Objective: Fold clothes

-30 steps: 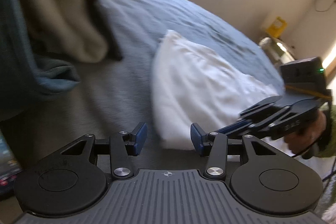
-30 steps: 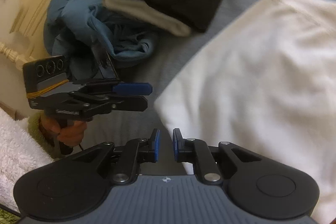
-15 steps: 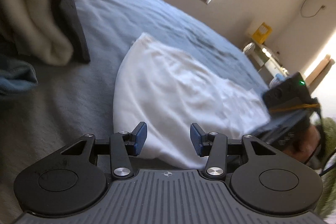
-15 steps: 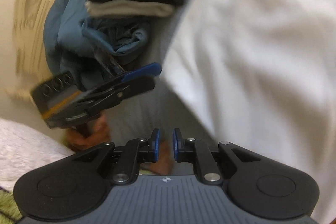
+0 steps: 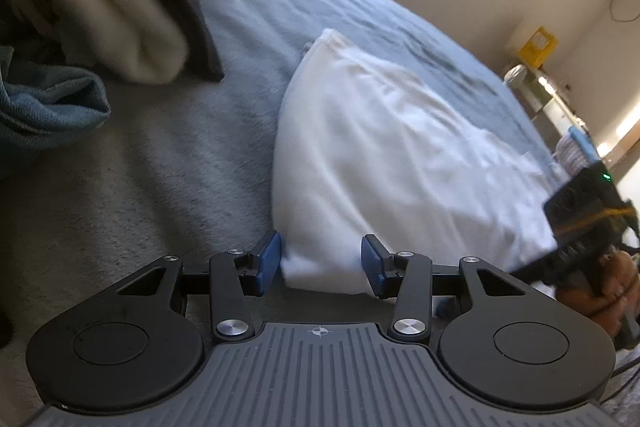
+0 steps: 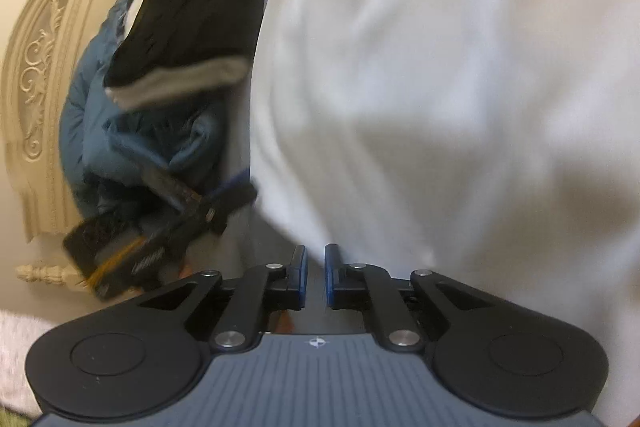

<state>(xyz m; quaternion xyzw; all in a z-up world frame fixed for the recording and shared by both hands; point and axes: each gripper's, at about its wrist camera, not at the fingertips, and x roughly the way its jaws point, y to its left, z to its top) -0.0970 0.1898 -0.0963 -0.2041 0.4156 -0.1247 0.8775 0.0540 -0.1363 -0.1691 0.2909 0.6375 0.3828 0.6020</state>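
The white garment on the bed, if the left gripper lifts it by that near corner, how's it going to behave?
The white garment looks soft and wrinkled, so it will probably drape and sag rather than hold shape. It seems folded in layers, so lifting one corner may let them slide apart. The left gripper stands open around the near corner, and pinching every layer would likely help. The grey bedspread may drag slightly.
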